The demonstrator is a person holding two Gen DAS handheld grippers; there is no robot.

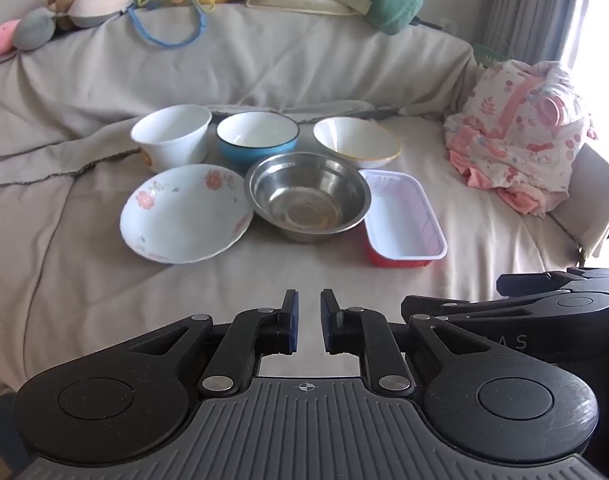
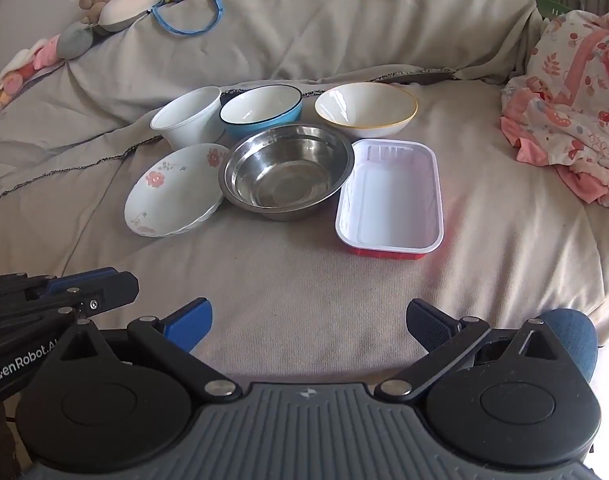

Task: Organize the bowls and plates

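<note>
Bowls [image 1: 307, 196] well ahead of left hand-held gripper [image 1: 308, 320]; untouched.

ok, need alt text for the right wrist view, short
Six empty dishes sit grouped on a beige cloth-covered sofa: a steel bowl in the middle, a floral plate to its left, a red-sided white tray to its right, and three bowls behind. The right gripper fills the foreground, jaws wide open and empty.
</note>
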